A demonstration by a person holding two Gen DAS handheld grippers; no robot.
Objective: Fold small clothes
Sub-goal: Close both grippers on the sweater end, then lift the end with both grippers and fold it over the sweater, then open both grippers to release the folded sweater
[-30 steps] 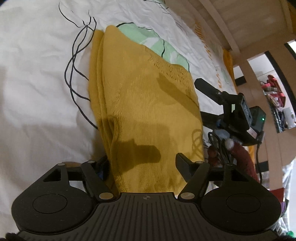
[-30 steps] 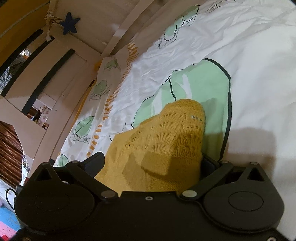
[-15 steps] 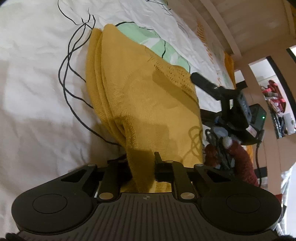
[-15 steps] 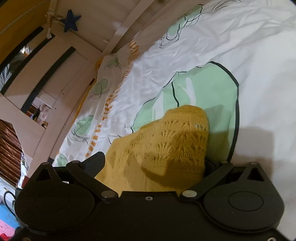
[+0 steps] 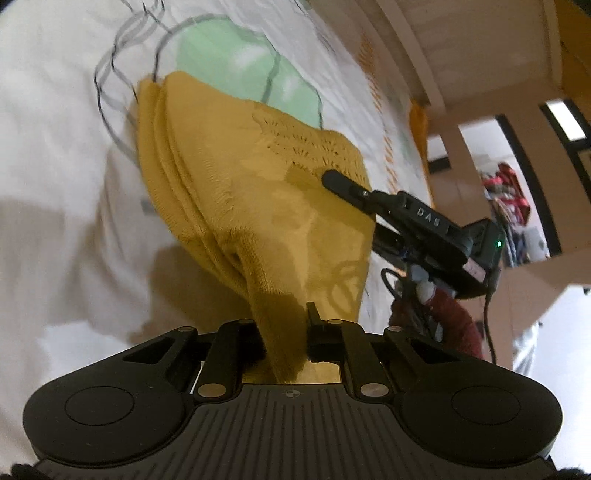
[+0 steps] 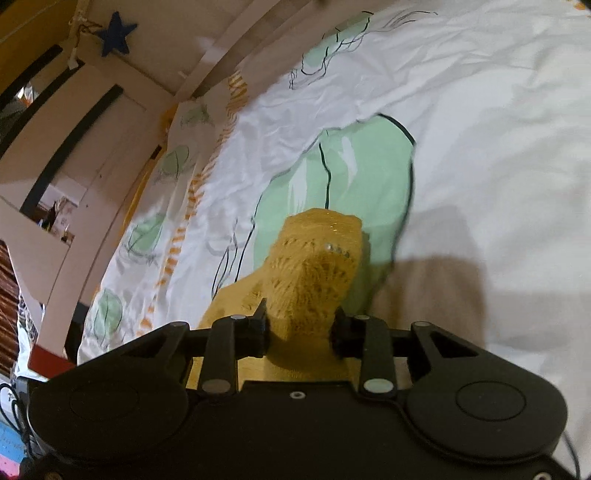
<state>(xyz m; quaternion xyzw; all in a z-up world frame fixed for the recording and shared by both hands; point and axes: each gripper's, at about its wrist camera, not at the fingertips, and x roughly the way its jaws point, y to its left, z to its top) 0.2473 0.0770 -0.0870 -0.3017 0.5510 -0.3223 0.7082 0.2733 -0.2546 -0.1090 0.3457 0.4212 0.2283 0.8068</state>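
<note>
A small mustard-yellow knitted garment (image 5: pixel 258 206) lies partly folded on a white bedsheet (image 5: pixel 55 166) printed with green leaves. My left gripper (image 5: pixel 286 339) is shut on its near edge and lifts that edge off the sheet. My right gripper (image 6: pixel 299 328) is shut on the lacy end of the same garment (image 6: pixel 314 266), bunched between its fingers. The right gripper also shows in the left wrist view (image 5: pixel 406 218), at the garment's right side, held by a hand in a dark red sleeve.
The printed sheet (image 6: pixel 480 129) spreads wide around the garment. A pale wooden bed frame (image 6: pixel 129 92) with a blue star (image 6: pixel 116 33) runs along the far edge. A room opening with clutter (image 5: pixel 513 206) lies beyond.
My left gripper closed on the garment's near edge and lifted it. My right gripper, open around the lacy end before, has closed on it. The garment has bunched and risen.
</note>
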